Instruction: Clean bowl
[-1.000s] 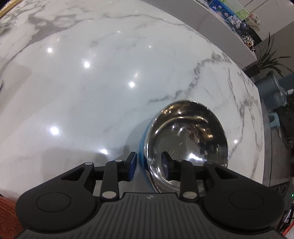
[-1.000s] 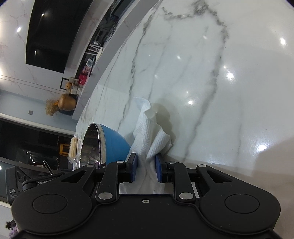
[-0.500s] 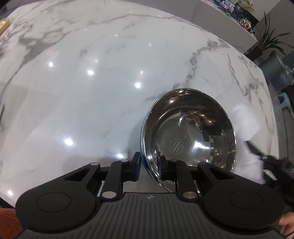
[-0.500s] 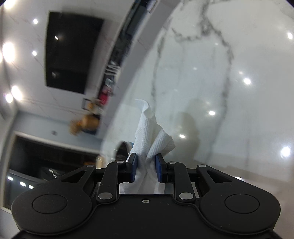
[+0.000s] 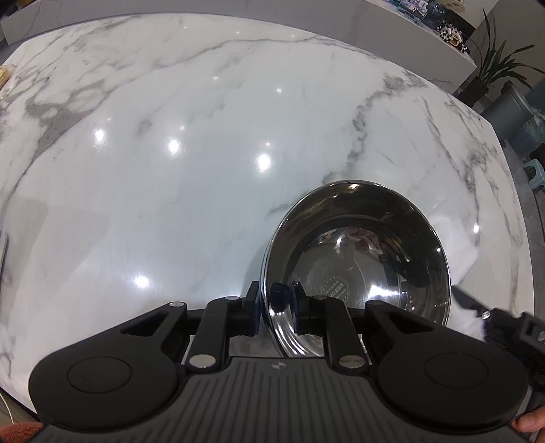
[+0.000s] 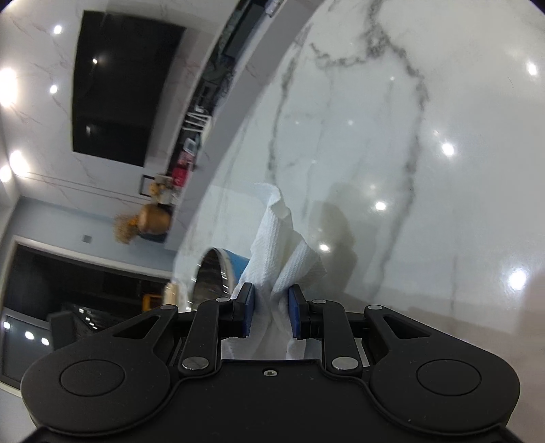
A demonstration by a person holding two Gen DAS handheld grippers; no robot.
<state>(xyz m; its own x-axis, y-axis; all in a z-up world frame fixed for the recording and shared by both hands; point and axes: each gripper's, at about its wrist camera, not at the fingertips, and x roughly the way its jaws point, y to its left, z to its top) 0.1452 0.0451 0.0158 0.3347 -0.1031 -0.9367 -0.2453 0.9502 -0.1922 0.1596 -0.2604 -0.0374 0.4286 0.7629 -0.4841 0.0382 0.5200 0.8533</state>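
Observation:
A steel bowl [image 5: 357, 259] with a blue outside is tilted up off the marble table [image 5: 170, 153]. My left gripper [image 5: 274, 308] is shut on its near rim, one finger inside and one outside. In the right wrist view the bowl [image 6: 218, 272] shows edge-on at the left. My right gripper [image 6: 270, 313] is shut on a crumpled white paper towel [image 6: 279, 245] and holds it above the table, right of the bowl. In the left wrist view the towel [image 5: 456, 242] and the right gripper's black tip [image 5: 477, 306] are just right of the bowl.
The table's right edge [image 5: 521, 238] runs close to the bowl. A shelf with small items [image 5: 442, 27] and a potted plant [image 5: 494, 64] stand beyond the table. A golden vase [image 6: 150, 221] sits on a far counter.
My left gripper closed on the bowl's rim and lifted it higher. My right gripper lifted the paper towel off the table and brought it beside the bowl.

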